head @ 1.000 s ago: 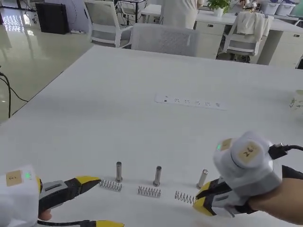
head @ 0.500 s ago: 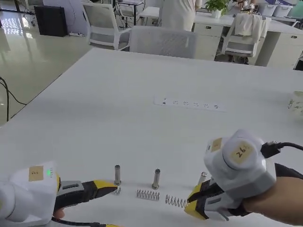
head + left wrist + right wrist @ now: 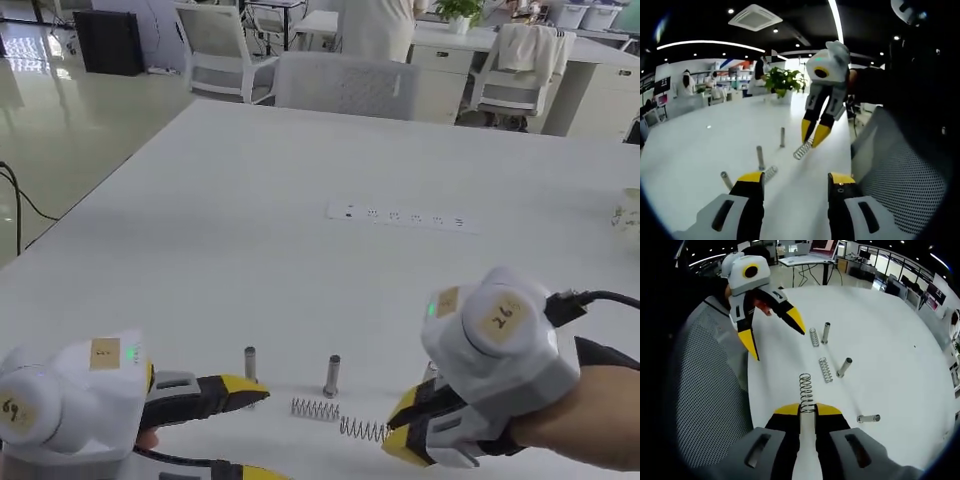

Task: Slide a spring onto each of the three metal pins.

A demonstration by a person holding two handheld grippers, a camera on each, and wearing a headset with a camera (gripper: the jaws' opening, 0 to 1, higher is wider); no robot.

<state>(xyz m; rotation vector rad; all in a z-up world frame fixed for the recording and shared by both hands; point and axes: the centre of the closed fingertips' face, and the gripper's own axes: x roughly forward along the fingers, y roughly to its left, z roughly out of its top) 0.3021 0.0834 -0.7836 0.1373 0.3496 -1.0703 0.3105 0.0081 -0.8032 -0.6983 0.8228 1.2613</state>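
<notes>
Jaws of the yellow-tipped right gripper point(image 3: 807, 407) are pinched on one end of a thin coiled wire spring point(image 3: 805, 387), whose free length points leftward, low over the white tabletop point(image 3: 300, 270). The person's right forearm comes in level from the right, the gripper's white body tilted towards the pins. The left gripper point(image 3: 796, 178) reaches in from the left, held low and level with its jaws spread wide and nothing between them.

Three short steel pins stand upright in a row: the left pin point(image 3: 250, 362), the middle pin point(image 3: 331, 374) and the right pin point(image 3: 868, 418), the last mostly hidden behind the right gripper's body in the head view. A second spring point(image 3: 315, 408) lies flat just before the middle pin, and a third spring point(image 3: 813, 337) lies beside the left pin, close to the left gripper's upper tip. Farther back on the table lies a white power strip point(image 3: 400, 216).
</notes>
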